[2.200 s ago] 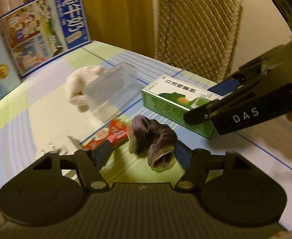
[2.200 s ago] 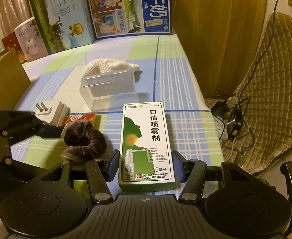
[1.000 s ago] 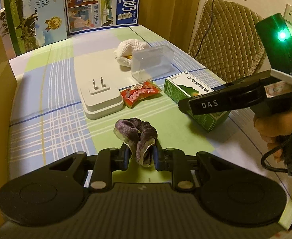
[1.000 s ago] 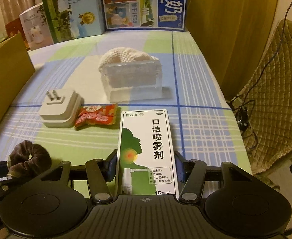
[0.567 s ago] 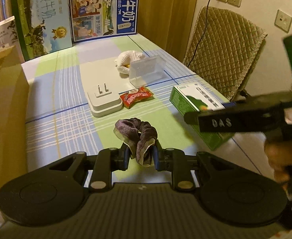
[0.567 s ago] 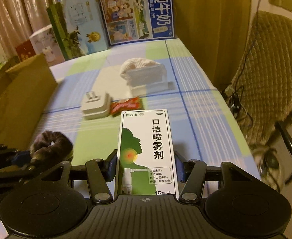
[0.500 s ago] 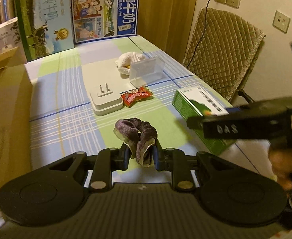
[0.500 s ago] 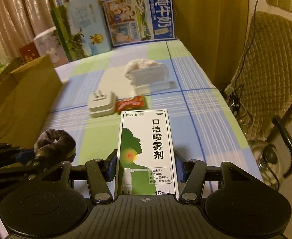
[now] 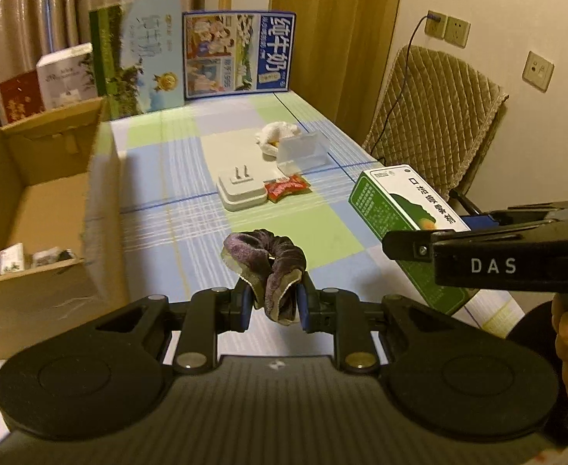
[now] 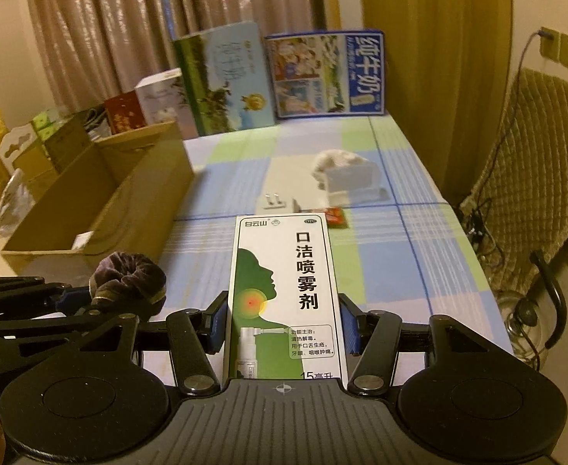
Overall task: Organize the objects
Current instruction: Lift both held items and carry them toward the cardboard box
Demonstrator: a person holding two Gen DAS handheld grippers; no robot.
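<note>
L gripper clamped on purple scrunchie, held above table. R gripper clamped on green-white spray box, also aloft. Mid-table: white plug adapter, red snack packet, clear plastic box, white knit item. Cardboard box far left; small items inside seen only in L view. Floor cables only in R view.

purple velvet scrunchie pinched upright, off the table; green-and-white spray box held flat, lengthwise, label up.
</note>
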